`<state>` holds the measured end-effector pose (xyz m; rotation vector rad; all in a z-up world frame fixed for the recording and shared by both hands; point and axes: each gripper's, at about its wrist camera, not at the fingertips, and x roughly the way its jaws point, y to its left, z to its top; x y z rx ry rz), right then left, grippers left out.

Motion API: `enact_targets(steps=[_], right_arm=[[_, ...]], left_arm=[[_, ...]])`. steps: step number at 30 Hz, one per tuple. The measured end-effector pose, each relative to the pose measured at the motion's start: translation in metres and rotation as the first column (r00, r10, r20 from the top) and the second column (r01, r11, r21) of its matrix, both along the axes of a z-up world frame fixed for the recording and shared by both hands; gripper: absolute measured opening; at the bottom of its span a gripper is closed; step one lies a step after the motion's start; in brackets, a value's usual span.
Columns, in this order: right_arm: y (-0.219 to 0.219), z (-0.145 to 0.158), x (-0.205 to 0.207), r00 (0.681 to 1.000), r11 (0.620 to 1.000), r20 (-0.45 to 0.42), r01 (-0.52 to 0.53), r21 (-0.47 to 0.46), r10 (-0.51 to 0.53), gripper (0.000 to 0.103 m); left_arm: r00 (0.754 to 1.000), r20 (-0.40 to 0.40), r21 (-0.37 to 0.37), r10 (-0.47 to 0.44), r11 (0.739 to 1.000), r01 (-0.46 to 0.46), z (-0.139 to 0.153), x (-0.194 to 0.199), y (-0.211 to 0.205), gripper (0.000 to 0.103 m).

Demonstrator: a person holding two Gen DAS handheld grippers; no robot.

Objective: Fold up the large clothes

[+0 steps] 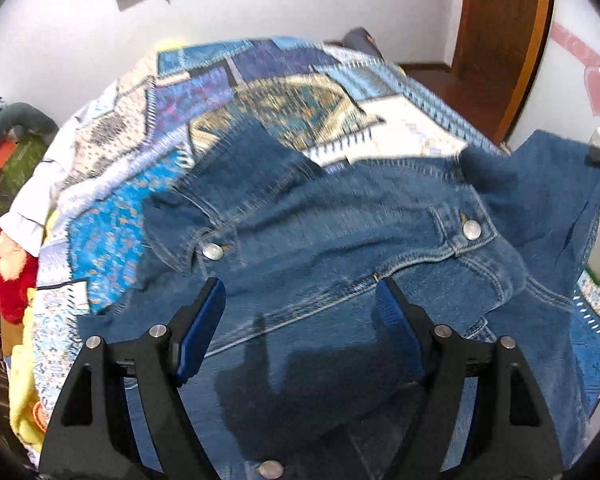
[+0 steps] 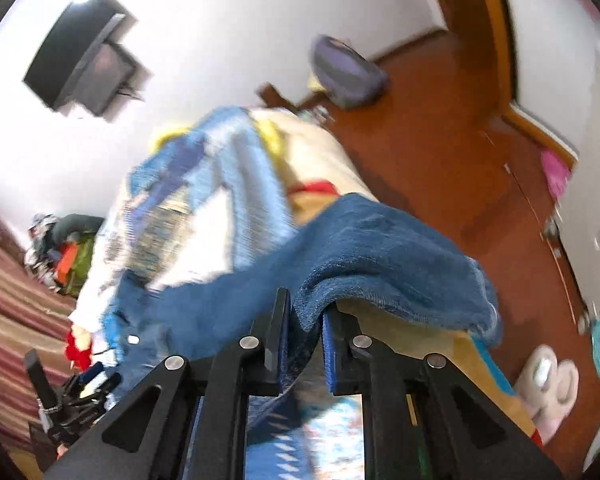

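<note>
**Right gripper pinching the jacket hem, left gripper spread above it**

We are seeing both views smeared by motion blur, so stitching and quilt pattern are hard to read. In the left wrist view the denim jacket (image 1: 340, 216) is lying on the quilt (image 1: 204, 92) of the bed, its lower part running off the frame at 6 o'clock, hidden behind the left gripper (image 1: 300, 304). That gripper's jaws are standing wide apart over the cloth, pinching nothing. Two metal buttons (image 1: 213, 251) are showing, one toward 9 o'clock and one toward 3 o'clock, and the jacket's long axis is running between those directions. At 3 o'clock the cloth is rising toward a pale object cut off by the edge; we cannot tell what it is.

In the right wrist view the right gripper (image 2: 305, 312) is pressing its jaws together on a fold of the jacket (image 2: 380, 248), which is draping toward 3 o'clock and hiding the bed edge. Only this view is showing the wooden floor (image 2: 440, 152), a slipper (image 2: 548, 380) at 4 o'clock and a wall-mounted screen (image 2: 80, 68) at 10 o'clock.
</note>
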<state>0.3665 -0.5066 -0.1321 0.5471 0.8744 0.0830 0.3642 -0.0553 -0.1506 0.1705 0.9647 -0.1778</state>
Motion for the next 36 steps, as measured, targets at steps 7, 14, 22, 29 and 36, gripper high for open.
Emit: enact_targets(steps=[7,14,22,29,36], right_arm=[[0.095,0.094,0.004,0.963,0.979,0.183,-0.188,-0.081,0.200,0.010],[0.230,0.104,0.011,0.879,0.898,0.182,-0.424,-0.119,0.440,0.010],[0.322,-0.003,0.014,0.819,0.817,-0.039,-0.573,-0.062,0.572,0.010],[0.330,-0.082,0.010,0.770,0.793,-0.269,-0.609,-0.034,0.579,0.011],[0.316,-0.063,-0.008,0.733,0.747,-0.275,-0.661,-0.072,0.623,0.011]], left_arm=[[0.996,0.075,-0.056,0.052,0.997,-0.048,0.032,-0.015,0.035,0.077],[0.987,0.126,-0.090,0.104,0.992,-0.093,0.049,-0.039,0.076,0.077],[0.981,0.107,-0.086,0.160,0.985,-0.152,0.040,-0.062,0.114,0.077],[0.987,0.034,-0.115,0.155,0.982,-0.150,0.026,-0.065,0.119,0.078],[0.998,0.027,-0.136,0.050,0.990,-0.046,0.032,-0.046,0.075,0.078]])
